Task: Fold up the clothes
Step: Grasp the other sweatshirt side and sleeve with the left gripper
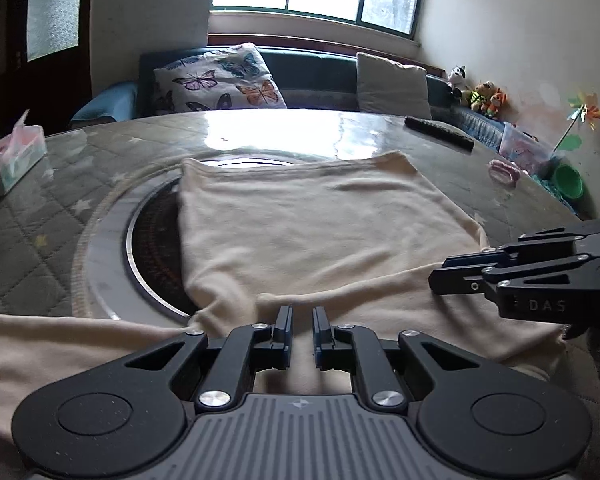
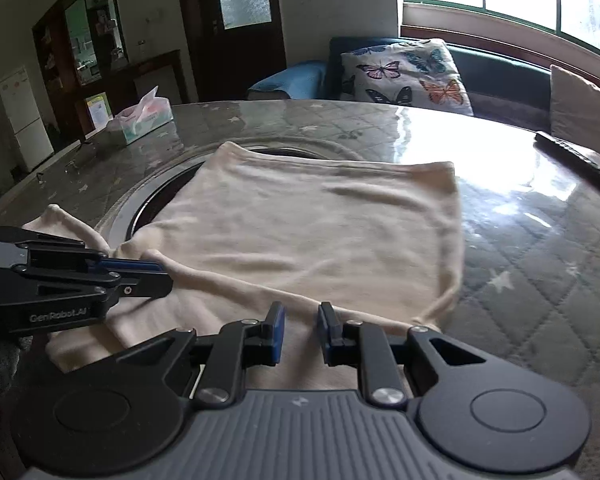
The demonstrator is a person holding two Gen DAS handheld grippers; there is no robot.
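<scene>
Cream garment point(image 1: 324, 216) lying across the round tabletop point(image 1: 284, 128), draped partly over the recessed dark burner ring point(image 1: 152, 256) in the middle. Looks like a top, with a sleeve point(image 1: 60, 344) trailing off to the left near edge. Main body mostly flat, far edge fairly straight, a few soft wrinkles. Near part bunched, with a ridge running across just ahead of both tools, so maybe one fold started, or just spread out. Hard to call. Guessing early stage: sleeves not tucked in, no neat rectangle, most of the folding left.

Left gripper point(image 1: 302, 330) low over the near cloth, jaws a little apart, nothing pinched between them as far as visible. Right gripper point(image 2: 301, 332) same deal by the near right corner, jaws apart with a clear gap, cloth underneath but not clamped.

Containers: tissue box point(image 2: 140, 120) on the far left of the tabletop, a tissue sticking out the top. Off the right side, a clear plastic bin point(image 1: 524, 148) with something pinkish inside, too blurry to name, and a green cup-like thing point(image 1: 568, 180) beside it, contents not visible. Black remote point(image 2: 572, 164) lying at the far right of the tabletop, well apart from the garment.
</scene>
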